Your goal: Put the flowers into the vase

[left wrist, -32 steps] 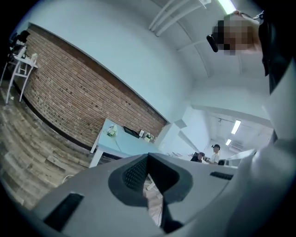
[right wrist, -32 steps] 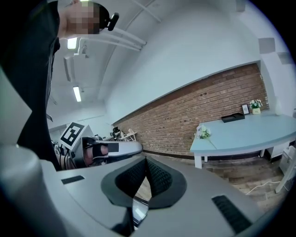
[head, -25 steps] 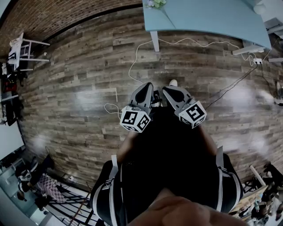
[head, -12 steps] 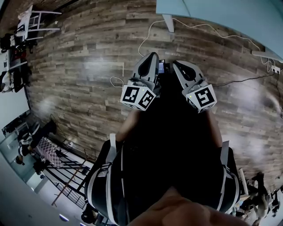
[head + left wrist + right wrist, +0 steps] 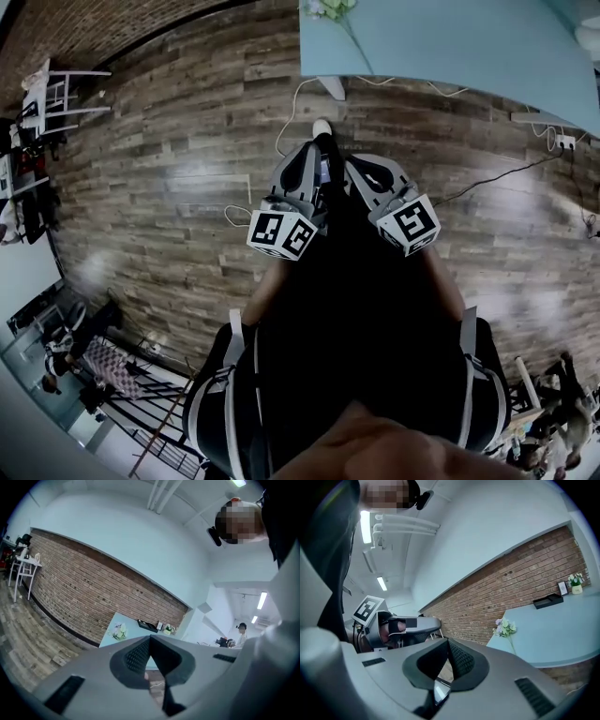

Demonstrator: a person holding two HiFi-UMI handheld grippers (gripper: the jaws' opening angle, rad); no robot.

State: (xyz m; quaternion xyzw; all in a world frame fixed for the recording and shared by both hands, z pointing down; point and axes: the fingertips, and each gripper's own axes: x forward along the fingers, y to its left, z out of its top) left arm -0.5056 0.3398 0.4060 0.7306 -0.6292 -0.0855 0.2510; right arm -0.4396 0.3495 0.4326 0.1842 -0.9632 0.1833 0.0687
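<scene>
- Wood-plank floor [image 5: 169, 187] runs to a brick wall [image 5: 520, 583], and a pale blue surface [image 5: 450, 42] stands ahead.
- Flowers [image 5: 330, 7] lie at the surface's near left corner, well apart from both tools.
- Left tool [image 5: 315, 150] and right tool [image 5: 354, 167] each have their jaws together with nothing between them. Each carries a square-marker cube.
- White cable [image 5: 284, 117] trails on the floor beneath the surface.
- Black tray [image 5: 547, 601] and a small potted plant [image 5: 576, 584] sit on the surface by the wall.
</scene>
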